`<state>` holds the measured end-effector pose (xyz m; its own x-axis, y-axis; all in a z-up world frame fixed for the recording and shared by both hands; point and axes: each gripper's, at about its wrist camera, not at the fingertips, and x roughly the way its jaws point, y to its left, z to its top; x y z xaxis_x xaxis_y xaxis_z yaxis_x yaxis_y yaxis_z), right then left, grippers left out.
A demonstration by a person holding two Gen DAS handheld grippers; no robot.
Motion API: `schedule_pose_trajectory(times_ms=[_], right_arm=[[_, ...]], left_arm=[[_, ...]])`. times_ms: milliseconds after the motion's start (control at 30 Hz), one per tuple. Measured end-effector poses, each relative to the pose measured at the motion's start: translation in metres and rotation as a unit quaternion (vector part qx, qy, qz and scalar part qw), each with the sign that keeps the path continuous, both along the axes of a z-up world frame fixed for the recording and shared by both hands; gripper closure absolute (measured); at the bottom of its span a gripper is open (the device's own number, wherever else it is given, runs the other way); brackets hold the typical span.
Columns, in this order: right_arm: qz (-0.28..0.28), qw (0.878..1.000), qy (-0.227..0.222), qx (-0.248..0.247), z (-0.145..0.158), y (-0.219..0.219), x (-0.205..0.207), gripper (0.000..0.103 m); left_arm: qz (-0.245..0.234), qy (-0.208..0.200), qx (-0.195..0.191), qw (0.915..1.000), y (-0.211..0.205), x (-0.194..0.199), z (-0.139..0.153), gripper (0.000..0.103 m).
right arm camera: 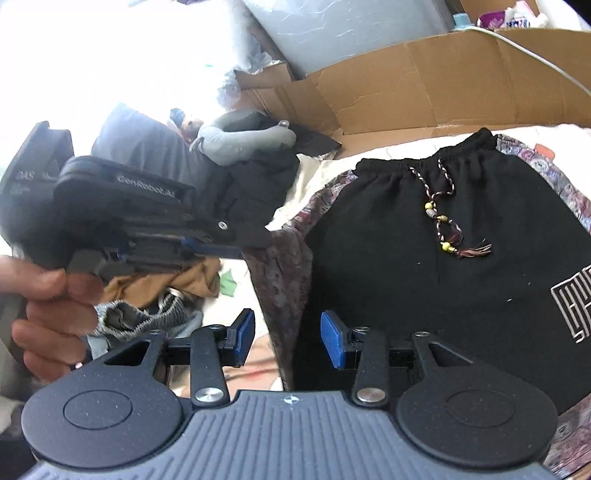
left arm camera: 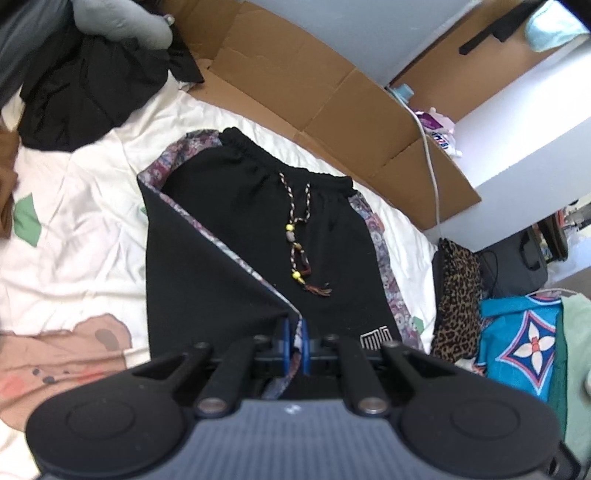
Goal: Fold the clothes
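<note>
Black shorts [left arm camera: 229,206] with paisley side stripes and a beaded drawstring [left arm camera: 295,229] lie flat on a white bedsheet [left arm camera: 92,206]. Their left side is folded in over the middle. My left gripper [left arm camera: 294,332] is shut on the paisley edge of that fold. In the right wrist view the shorts [right arm camera: 406,295] fill the right half. A hand [right arm camera: 48,306] holds the left gripper [right arm camera: 236,247] at the left, which pinches the lifted paisley fabric. My right gripper [right arm camera: 290,338] is open, its blue pads [right arm camera: 334,339] standing apart just above the draped paisley edge without pressing it.
Flattened cardboard [left arm camera: 295,85] lines the bed's far side, with a white cable [left arm camera: 434,177] over it. A black garment heap [left arm camera: 85,85] and grey neck pillow [left arm camera: 125,22] sit at the far left. Leopard-print cloth [left arm camera: 458,295] and a blue bag [left arm camera: 524,339] lie at the right. Brown clothing [right arm camera: 177,280] lies under the left gripper.
</note>
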<state>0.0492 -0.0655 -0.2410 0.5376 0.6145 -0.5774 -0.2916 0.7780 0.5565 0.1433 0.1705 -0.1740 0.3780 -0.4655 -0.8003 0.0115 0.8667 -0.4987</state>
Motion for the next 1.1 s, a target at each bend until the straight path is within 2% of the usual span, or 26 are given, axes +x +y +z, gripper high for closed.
schedule_pose_trajectory(times_ms=[100,267,367,633,667,700,800,933,1033,1100], right_arm=[[0.004,1.0,-0.005,0.005,0.002,0.005,0.002,0.057],[0.006,0.999,-0.034,-0.028,0.007,0.023,0.008,0.057],[0.011,0.997,-0.033,-0.064,0.002,0.038,0.018,0.057],[0.003,0.994,-0.063,-0.088,-0.003,0.061,0.035,0.057],[-0.001,0.994,-0.063,-0.087,-0.004,0.061,0.036,0.061],[-0.004,0.994,-0.062,-0.085,-0.006,0.062,0.037,0.076],[-0.009,0.995,-0.061,-0.082,-0.01,0.06,0.038,0.096],[-0.019,0.996,-0.057,-0.073,-0.013,0.052,0.037,0.1],[-0.036,0.996,-0.053,-0.061,-0.014,0.041,0.037,0.101],[-0.043,0.996,-0.049,-0.055,-0.014,0.034,0.035,0.101]], left_arm=[[0.001,0.005,0.003,1.0,-0.005,0.001,0.0,0.096],[0.012,0.004,-0.013,0.9998,-0.013,0.003,0.004,0.096],[0.022,0.011,-0.021,0.9995,-0.018,0.001,0.006,0.096],[0.052,0.034,-0.045,0.997,-0.018,-0.006,0.009,0.096],[0.056,0.037,-0.049,0.9965,-0.017,-0.007,0.009,0.096],[0.059,0.038,-0.052,0.9962,-0.016,-0.008,0.01,0.096],[0.056,0.037,-0.061,0.9959,-0.016,-0.011,0.017,0.095],[0.059,0.013,-0.094,0.9937,-0.008,-0.015,0.032,0.091],[0.066,-0.003,-0.082,0.9944,0.0,-0.02,0.037,0.067],[0.073,-0.003,-0.066,0.9952,0.006,-0.023,0.035,0.065]])
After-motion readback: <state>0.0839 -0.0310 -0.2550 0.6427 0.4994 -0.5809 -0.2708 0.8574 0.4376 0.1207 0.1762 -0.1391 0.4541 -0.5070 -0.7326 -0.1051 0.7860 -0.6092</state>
